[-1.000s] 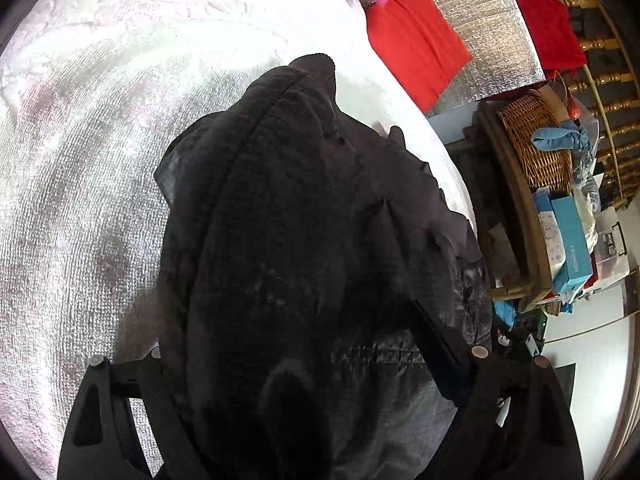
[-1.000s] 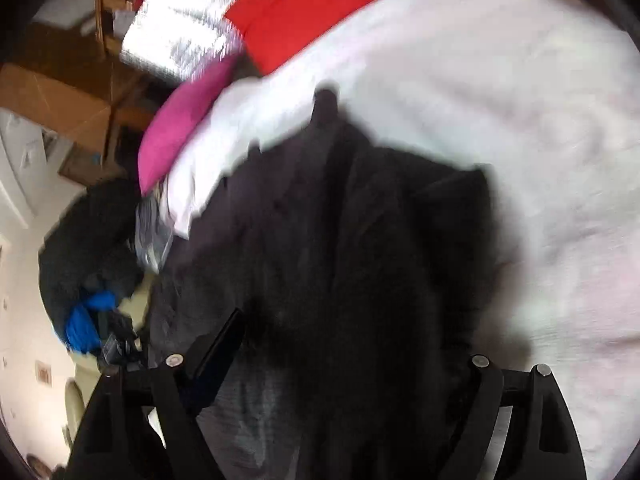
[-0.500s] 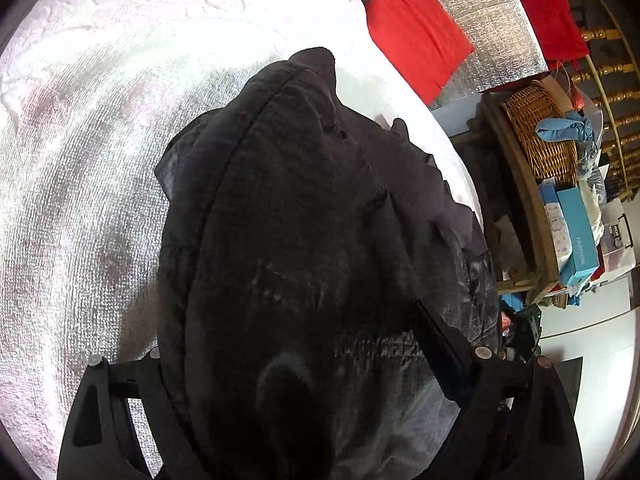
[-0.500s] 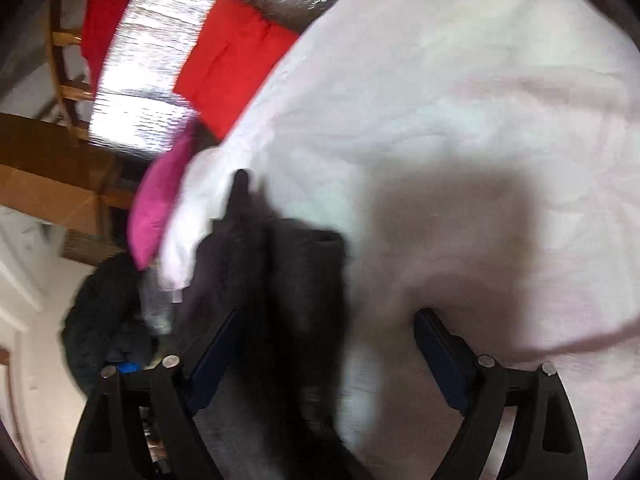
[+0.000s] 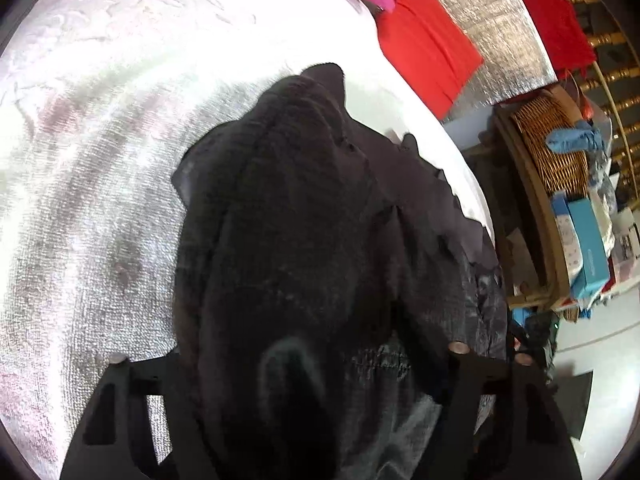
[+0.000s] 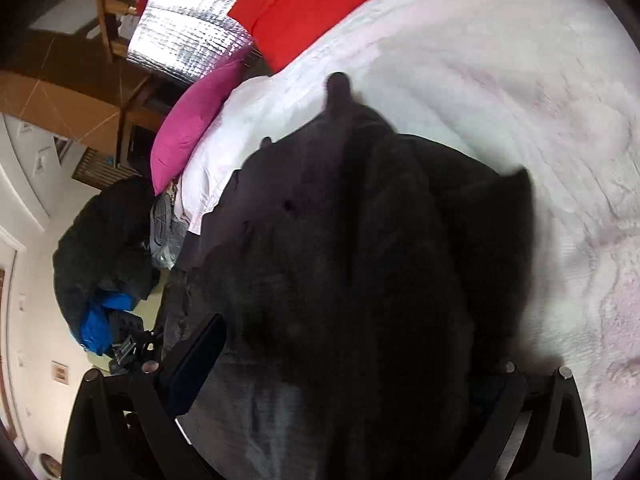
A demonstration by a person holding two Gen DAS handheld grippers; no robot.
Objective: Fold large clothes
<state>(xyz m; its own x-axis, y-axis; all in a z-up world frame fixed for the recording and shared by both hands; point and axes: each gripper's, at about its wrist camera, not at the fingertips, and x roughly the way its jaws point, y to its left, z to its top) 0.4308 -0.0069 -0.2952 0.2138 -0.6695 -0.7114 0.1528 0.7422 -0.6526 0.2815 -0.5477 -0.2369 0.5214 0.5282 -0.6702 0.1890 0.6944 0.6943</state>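
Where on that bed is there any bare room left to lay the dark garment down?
The white bedspread is bare beside the dark garment, up toward the pink pillow. The bed's edge by the wicker basket and boxes is crowded.

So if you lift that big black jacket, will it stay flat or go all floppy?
Probably floppy: the big black fabric jacket already lies in soft folds on the white fluffy blanket. It likely sags wherever it isn't held. Its crinkled shiny lining may be slightly slippery.
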